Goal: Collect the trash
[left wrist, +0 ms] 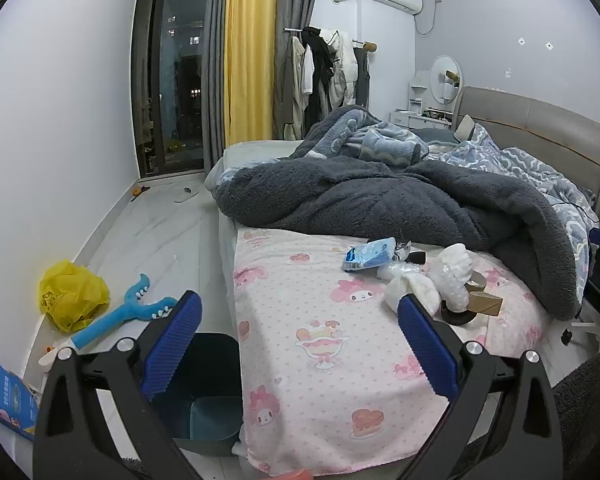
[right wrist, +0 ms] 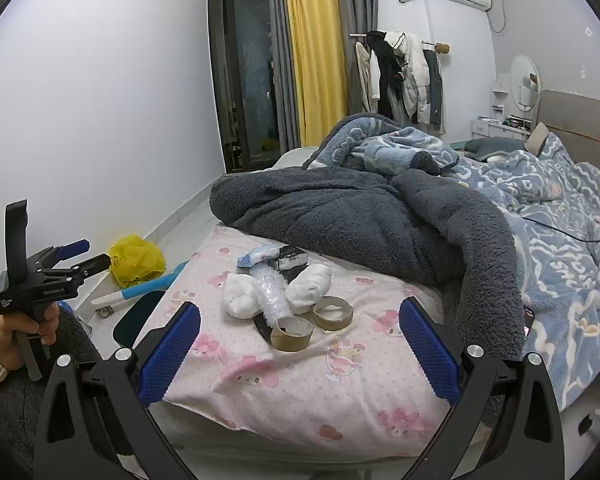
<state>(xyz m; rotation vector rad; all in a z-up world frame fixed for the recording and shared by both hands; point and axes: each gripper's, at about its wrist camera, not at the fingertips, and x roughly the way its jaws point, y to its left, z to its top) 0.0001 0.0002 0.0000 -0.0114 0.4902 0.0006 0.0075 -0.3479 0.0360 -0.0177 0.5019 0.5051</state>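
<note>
Judging by what lies on the bed, you have nearly the whole job ahead of you. Your left gripper [left wrist: 300, 344] stands spread wide with nothing between its pads, and your right gripper [right wrist: 300, 350] is the same: released, empty, hovering short of the pile. The trash sits together on the pink sheet [right wrist: 300, 392], just in front of the dark blanket [right wrist: 360, 220]: a blue wrapper [right wrist: 258, 256] at the far side, a dark packet [right wrist: 294, 258] beside it, two white wads [right wrist: 240, 300] with a roll of bubble wrap [right wrist: 270, 292] between them, and two cardboard rings [right wrist: 332, 312] nearest you, touching each other. All of it is on the bed and none of it is lifted. The bin [left wrist: 204, 384] stands on the floor against the bed's left corner, below your left gripper; what shows of its inside looks bare, though part of it is hidden by the gripper, so I would not swear it is empty. On the floor by the wall lie a yellow bag [left wrist: 74, 296] and a blue toy [left wrist: 128, 312]; whether either counts as trash I cannot tell. In the right view your left hand [right wrist: 20, 332] holds its tool well to the left of the pile. The rings are the closest pick for the right gripper, with the bin an easy carry to the left.
</note>
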